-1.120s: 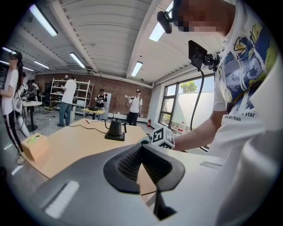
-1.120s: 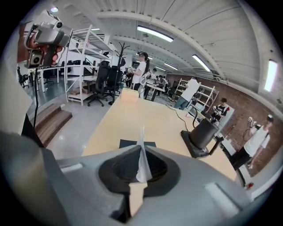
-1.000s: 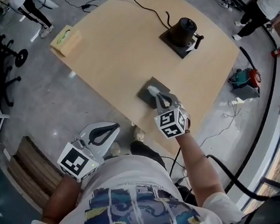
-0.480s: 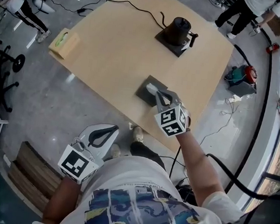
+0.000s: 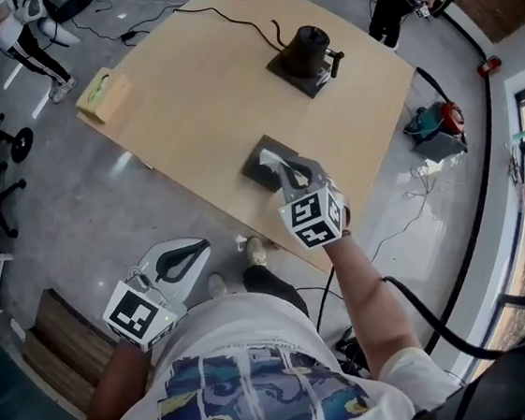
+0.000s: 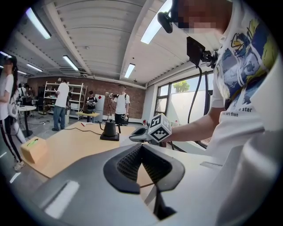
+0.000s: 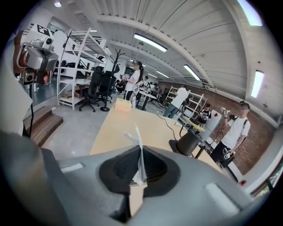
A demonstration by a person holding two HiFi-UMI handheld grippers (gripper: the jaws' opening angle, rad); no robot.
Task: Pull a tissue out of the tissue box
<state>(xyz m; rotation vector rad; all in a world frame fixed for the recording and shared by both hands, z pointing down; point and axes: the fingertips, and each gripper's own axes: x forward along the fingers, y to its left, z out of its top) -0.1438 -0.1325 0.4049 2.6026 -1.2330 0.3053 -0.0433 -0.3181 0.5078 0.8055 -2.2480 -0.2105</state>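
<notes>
A dark grey tissue box (image 5: 260,166) lies near the front edge of the wooden table (image 5: 199,103). A white tissue (image 5: 269,158) stands up out of it. My right gripper (image 5: 282,167) is just above the box, shut on that tissue. In the right gripper view the thin tissue (image 7: 137,134) sticks up from between the closed jaws of the right gripper (image 7: 139,150). My left gripper (image 5: 202,243) hangs over the floor in front of the table, shut and empty. In the left gripper view the left gripper (image 6: 141,148) has its jaws together, and the right gripper (image 6: 138,135) shows beyond it.
A black kettle on a dark base (image 5: 303,53) stands at the far side of the table, its cable trailing left. A tan tissue box (image 5: 104,95) sits at the table's left corner. People stand around the room; office chairs (image 5: 6,142) are at the left.
The right gripper has risen a little with the tissue pinched in it, drawing it up from the grey box. The left gripper has drifted slightly over the floor.
</notes>
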